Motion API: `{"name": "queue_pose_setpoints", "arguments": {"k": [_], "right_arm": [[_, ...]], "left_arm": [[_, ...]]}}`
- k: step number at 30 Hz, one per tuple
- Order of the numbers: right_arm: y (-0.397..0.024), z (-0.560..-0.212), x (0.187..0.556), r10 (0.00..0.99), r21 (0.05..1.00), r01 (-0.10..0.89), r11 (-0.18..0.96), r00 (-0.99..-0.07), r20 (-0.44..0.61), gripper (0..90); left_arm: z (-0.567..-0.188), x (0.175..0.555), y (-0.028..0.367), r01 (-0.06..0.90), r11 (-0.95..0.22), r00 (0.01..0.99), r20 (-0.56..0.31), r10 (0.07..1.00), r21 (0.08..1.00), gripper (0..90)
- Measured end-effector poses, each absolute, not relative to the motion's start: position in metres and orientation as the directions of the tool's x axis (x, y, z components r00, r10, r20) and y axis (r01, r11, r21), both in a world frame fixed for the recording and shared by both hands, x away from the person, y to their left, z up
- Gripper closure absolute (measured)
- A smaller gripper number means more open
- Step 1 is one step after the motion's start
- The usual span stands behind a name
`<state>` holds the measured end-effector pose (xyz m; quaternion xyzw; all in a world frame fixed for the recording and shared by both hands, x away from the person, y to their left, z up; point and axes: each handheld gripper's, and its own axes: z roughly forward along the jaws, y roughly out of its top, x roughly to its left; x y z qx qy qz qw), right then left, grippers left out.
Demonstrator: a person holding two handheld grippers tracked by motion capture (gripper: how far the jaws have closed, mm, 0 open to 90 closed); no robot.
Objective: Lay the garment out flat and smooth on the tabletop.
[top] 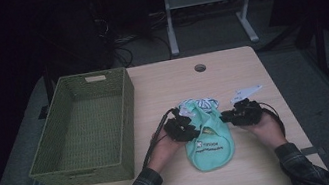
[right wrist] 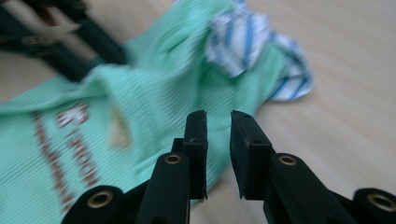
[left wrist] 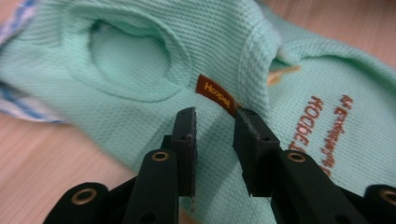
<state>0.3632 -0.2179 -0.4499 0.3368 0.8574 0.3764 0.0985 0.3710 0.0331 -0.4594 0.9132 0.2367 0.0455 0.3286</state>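
The mint green pet shirt (top: 206, 138) is laid flat on the table (top: 230, 71), right of the wicker basket (top: 88, 128). The left gripper (left wrist: 215, 122) and right gripper (right wrist: 218, 125) are positioned at opposite shirt edges, jaws parted, nothing pinched, apparently for grasping both sides

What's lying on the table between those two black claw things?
In the high view, a mint-green garment lies between the left gripper and right gripper.

"Hoopet" in orange letters on a small brown tag (left wrist: 215, 94) of the mint-green garment (left wrist: 140, 56); brown chest print unreadable.
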Motion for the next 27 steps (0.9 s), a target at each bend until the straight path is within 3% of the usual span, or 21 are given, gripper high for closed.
{"name": "queue_pose_setpoints", "arguments": {"k": [3, 7, 27], "right_arm": [[-0.217, -0.455, 0.354, 0.632, 0.697, 0.505, 0.509, -0.769, 0.096, 76.0], [-0.211, -0.462, 0.347, 0.607, 0.679, 0.500, 0.537, -0.789, 0.101, 76.4], [-0.208, -0.466, 0.346, 0.615, 0.658, 0.516, 0.549, -0.782, 0.101, 77.9]], "left_arm": [[-0.460, 0.371, 0.031, 0.390, -0.679, 0.886, -0.051, 0.462, 0.623, 73.4], [-0.460, 0.371, 0.031, 0.388, -0.682, 0.889, -0.054, 0.456, 0.620, 87.7], [-0.436, 0.369, 0.062, 0.405, -0.636, 0.875, -0.076, 0.478, 0.657, 89.6]]}}
